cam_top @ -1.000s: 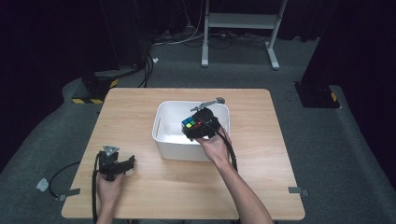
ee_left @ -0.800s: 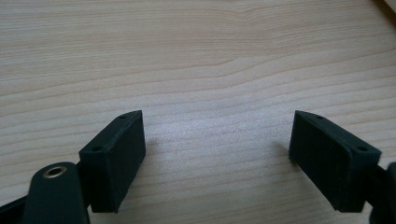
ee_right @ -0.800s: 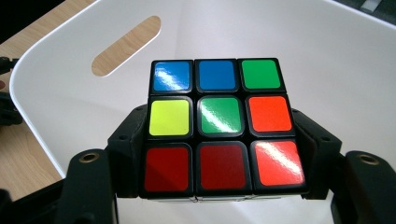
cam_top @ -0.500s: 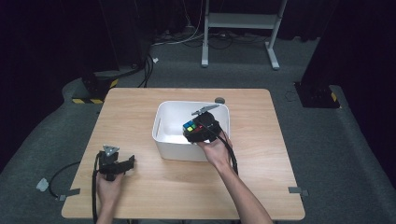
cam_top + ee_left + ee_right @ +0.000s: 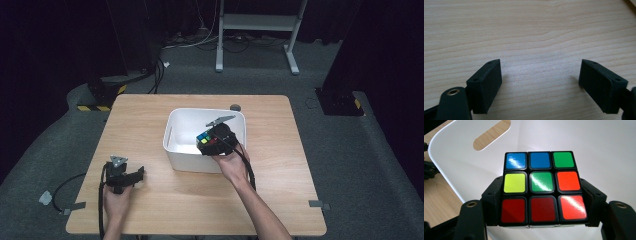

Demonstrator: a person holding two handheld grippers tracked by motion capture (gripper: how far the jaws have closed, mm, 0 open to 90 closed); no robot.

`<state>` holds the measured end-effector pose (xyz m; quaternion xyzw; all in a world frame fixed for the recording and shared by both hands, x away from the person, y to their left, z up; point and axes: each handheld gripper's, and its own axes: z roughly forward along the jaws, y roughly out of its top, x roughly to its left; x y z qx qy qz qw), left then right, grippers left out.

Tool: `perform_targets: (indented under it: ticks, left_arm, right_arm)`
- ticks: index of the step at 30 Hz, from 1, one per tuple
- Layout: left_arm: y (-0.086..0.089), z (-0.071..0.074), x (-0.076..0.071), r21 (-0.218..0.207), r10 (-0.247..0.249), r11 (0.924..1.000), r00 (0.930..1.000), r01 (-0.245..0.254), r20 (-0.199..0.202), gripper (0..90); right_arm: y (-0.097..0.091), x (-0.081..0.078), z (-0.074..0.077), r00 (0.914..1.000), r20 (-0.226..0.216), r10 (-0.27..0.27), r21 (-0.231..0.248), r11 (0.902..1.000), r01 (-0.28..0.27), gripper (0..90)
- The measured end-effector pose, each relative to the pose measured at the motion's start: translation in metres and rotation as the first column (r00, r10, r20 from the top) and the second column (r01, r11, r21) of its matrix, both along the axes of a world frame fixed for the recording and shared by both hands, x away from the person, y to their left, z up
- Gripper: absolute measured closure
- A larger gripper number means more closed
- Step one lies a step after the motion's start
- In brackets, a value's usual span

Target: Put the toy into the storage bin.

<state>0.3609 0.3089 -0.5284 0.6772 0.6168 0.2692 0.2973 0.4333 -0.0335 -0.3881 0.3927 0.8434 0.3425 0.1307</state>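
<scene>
Puzzle cube: clamped in right claw, held over white bin, mid-bench. Left claw: wide open, empty, near-left bench.

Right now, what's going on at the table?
A person works two handheld grippers at a wooden table. The right gripper is shut on a scrambled puzzle cube, its fingers pressing the cube's two sides, and holds it over the inside of the white bin, not yet set down. The left gripper sits idle near the table's front left, fingers apart with bare wood between them.
</scene>
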Motion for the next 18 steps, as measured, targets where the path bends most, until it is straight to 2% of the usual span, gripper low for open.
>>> perform_targets:
  ticks: [18]
  left_arm:
    - [0.0, 0.0, 0.0, 0.0, 0.0, 1.0, 1.0, 0.0, 0.0, 18.6]
  right_arm:
    - [-0.0015, -0.0076, -0.0012, 1.0, 0.007, 0.003, -0.008, 1.0, -0.003, 33.8]
